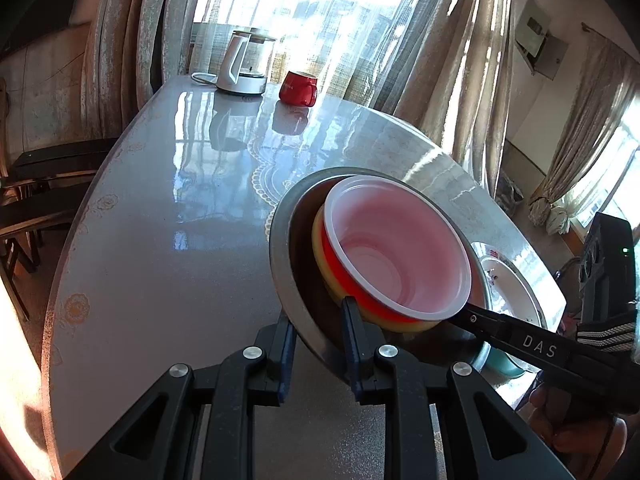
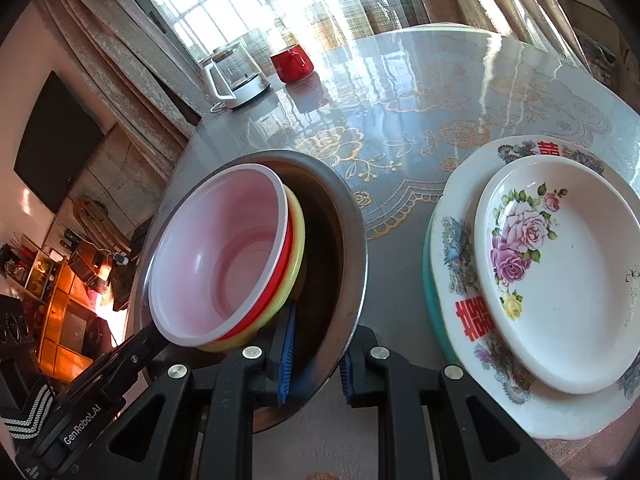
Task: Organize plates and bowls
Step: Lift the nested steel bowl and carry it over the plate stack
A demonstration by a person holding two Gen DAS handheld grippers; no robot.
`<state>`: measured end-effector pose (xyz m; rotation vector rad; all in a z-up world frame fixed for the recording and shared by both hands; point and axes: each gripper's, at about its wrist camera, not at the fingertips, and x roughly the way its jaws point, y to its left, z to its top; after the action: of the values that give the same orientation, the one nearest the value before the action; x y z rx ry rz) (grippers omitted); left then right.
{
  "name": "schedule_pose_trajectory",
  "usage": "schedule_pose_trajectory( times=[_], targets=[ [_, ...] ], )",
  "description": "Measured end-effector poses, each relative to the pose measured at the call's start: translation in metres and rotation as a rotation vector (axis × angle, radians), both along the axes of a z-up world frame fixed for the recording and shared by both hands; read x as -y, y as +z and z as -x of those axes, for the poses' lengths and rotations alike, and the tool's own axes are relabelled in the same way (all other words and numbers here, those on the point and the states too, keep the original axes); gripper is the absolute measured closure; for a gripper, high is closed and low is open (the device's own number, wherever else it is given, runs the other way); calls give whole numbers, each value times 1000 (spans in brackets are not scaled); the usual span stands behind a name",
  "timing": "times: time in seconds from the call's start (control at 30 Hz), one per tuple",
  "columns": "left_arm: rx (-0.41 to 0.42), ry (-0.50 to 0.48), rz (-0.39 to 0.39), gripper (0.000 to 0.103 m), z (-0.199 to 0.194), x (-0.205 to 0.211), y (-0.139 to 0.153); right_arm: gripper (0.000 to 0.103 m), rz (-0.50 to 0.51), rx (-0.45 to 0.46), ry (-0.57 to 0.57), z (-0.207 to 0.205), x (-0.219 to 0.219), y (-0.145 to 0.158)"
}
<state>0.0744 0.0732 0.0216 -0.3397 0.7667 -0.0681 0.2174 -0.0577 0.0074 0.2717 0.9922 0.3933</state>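
Metal bowl (image 2: 344,248) tilted, rim pinched both sides: left gripper (image 1: 320,344) and right gripper (image 2: 316,360) jaws clamped on it; plate stack (image 2: 460,248) lies just right

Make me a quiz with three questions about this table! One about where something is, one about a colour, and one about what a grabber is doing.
1. Where is the red mug?
A. Inside the metal bowl
B. Beside the kettle at the far side of the table
C. On the flowered plate

2. What colour is the bowl right under the red bowl?
A. Yellow
B. Black
C. Purple

3. What is the left gripper doing?
A. Hanging wide open in the air
B. Holding the mug's handle
C. Closed on the metal bowl's rim

Answers:
1 B: the red mug stands next to the kettle, far from the bowls.
2 A: a yellow bowl peeks out beneath the red bowl.
3 C: the left gripper has one finger on each side of the metal bowl rim.
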Motion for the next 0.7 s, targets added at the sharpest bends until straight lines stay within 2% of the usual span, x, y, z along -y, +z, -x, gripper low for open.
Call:
schedule_pose_trajectory(
  times=[0.27,0.7],
  targets=[
    [47,-37,-44,80,-9,18,19,84,-19,46,-39,7,18,18],
    [106,-140,-80,80,-32,70,43,84,-46,99,-156,16,75,40]
  ],
)
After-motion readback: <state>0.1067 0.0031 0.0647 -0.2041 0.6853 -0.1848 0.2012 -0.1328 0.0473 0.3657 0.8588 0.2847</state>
